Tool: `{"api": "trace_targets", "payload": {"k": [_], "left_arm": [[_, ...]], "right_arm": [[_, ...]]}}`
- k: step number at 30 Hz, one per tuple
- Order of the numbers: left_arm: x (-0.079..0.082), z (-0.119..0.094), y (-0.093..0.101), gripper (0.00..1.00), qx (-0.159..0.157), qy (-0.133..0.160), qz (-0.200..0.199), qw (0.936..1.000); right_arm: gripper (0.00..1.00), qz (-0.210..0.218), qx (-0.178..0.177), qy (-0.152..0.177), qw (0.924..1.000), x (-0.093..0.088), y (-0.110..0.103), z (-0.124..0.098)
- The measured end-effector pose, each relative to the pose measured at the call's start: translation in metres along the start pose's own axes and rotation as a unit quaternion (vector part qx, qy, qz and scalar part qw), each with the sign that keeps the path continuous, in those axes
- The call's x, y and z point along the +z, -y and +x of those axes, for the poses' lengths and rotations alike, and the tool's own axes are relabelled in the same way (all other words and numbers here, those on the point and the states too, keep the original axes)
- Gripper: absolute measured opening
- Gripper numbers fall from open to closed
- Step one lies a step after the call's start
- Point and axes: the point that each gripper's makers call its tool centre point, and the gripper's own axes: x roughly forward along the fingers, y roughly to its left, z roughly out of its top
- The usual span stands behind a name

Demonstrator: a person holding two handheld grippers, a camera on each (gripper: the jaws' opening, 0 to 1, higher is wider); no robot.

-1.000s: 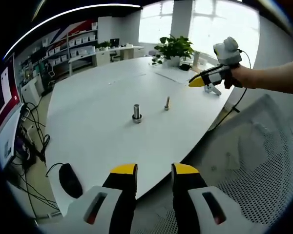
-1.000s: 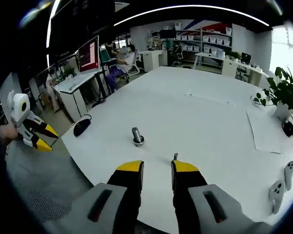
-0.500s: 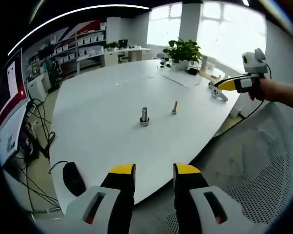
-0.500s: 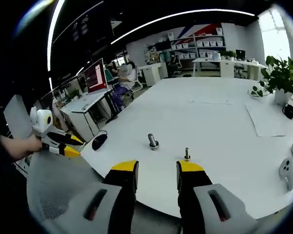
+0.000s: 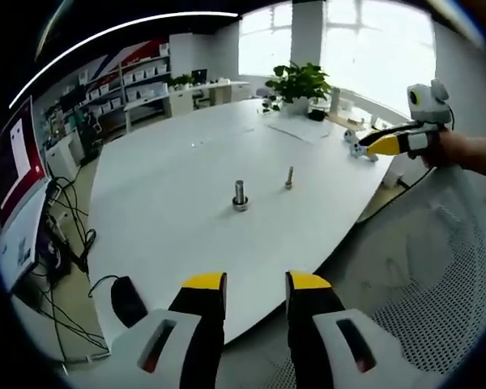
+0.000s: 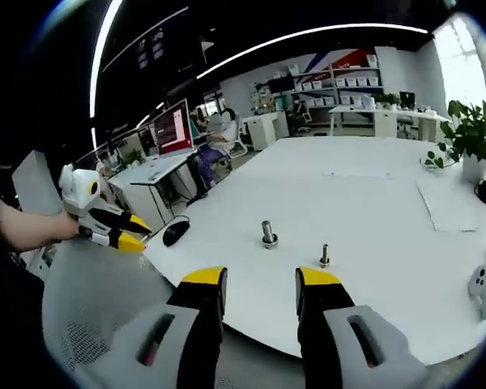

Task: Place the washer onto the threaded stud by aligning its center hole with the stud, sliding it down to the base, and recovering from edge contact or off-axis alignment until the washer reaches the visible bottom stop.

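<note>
A thick metal stud (image 5: 240, 195) stands upright on a wider round base near the middle of the white table (image 5: 170, 186). A thinner bolt (image 5: 289, 177) stands just to its right. Any washer is too small to tell apart. My left gripper (image 5: 256, 284) hangs off the table's near edge, open with nothing between its jaws. The right gripper (image 5: 389, 143) is held in a hand beyond the table's right edge. In the right gripper view the stud (image 6: 268, 233) and bolt (image 6: 325, 256) stand ahead of my open, empty right gripper (image 6: 261, 279). The left gripper (image 6: 113, 231) shows at the left.
A black mouse (image 5: 128, 301) lies by the near table corner, also the mouse (image 6: 176, 232). Grey mesh chairs (image 5: 437, 275) (image 6: 89, 324) sit under both grippers. A potted plant (image 5: 300, 81), a paper sheet (image 6: 454, 203) and white controllers (image 6: 482, 279) occupy the table's far side.
Both cameras have drawn back from the table, so the stud and bolt look smaller and farther. Each gripper now hangs off the table's edge. The stud and bolt have not moved.
</note>
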Motion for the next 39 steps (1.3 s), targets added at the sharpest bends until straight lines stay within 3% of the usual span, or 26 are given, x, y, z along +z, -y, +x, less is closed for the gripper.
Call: {"api": "trace_targets", "payload": {"k": [3, 30, 39], "left_arm": [[-0.002, 0.0, -0.001, 0.27, 0.002, -0.003, -0.007, 1.0], [-0.005, 0.001, -0.012, 0.25, 0.026, -0.009, -0.018, 0.9995], [0.002, -0.002, -0.02, 0.25, 0.037, 0.01, -0.04, 0.9985]], "right_arm": [[0.36, -0.025, 0.007, -0.024, 0.9994, -0.01, -0.003, 0.003], [0.35, -0.017, 0.001, -0.004, 0.9998, -0.004, 0.004, 0.001], [0.35, -0.013, -0.01, -0.002, 0.9999, -0.004, 0.01, -0.001]]}}
